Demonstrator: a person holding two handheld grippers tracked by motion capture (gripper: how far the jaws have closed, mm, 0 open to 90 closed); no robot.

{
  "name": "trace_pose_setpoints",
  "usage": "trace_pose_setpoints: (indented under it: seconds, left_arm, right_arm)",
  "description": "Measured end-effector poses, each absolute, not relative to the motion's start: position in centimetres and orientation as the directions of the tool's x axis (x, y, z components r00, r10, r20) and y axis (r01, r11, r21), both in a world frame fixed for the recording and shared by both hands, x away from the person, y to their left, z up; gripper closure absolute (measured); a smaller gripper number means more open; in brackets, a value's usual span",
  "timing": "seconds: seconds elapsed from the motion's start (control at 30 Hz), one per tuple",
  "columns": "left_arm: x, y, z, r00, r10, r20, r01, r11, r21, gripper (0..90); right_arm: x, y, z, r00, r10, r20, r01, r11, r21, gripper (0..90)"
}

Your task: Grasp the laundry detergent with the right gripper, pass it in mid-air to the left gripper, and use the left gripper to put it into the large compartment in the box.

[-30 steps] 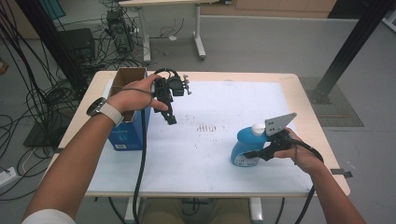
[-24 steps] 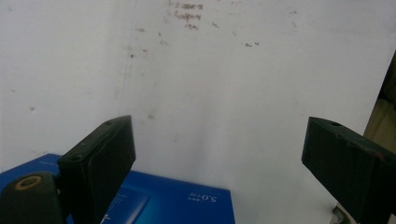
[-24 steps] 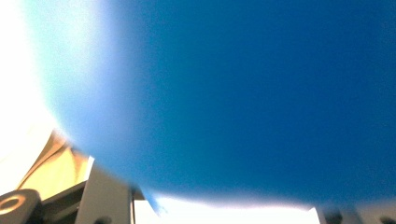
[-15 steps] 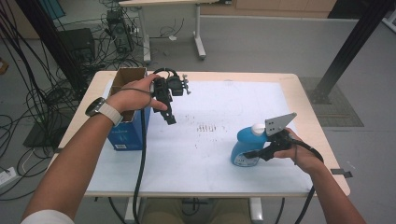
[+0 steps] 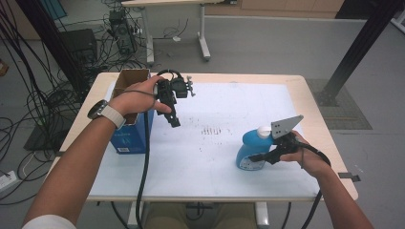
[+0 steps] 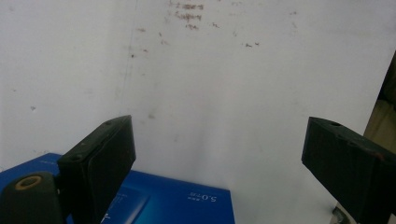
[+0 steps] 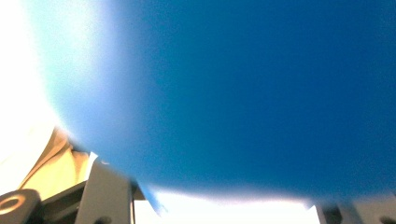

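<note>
The blue bottle (image 5: 252, 151) with a white cap is seen standing upright on the white table mat (image 5: 215, 152), well to the right of the blue cardboard box (image 5: 130, 128) and nearer the person's edge. The bottle is clamped at its side by the right gripper (image 5: 258, 156), its jaws closed against the blue body; in the right gripper view the blurred blue surface (image 7: 224, 93) is pressed close to the camera. The left gripper (image 5: 173, 120) is held above the mat just right of the box, jaws spread wide with nothing between them. The box top (image 6: 159, 205) is seen beneath the left gripper's jaws.
</note>
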State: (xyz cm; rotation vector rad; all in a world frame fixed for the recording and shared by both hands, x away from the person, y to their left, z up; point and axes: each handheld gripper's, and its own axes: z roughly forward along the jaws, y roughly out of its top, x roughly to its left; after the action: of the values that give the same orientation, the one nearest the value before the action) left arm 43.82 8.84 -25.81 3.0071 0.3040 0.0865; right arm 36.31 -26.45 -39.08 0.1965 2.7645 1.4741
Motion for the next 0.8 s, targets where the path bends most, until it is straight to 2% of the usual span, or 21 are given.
trace_pose_setpoints:
  seconds: [0.8]
  left_arm:
    - [43.70, 9.10, -25.61, 0.976, 0.211, 0.053, 0.203, -0.971, 0.128, 9.9]
  right_arm:
    - [36.40, -26.39, -39.03, -0.992, 0.113, 0.063, 0.115, 0.553, 0.825, 42.5]
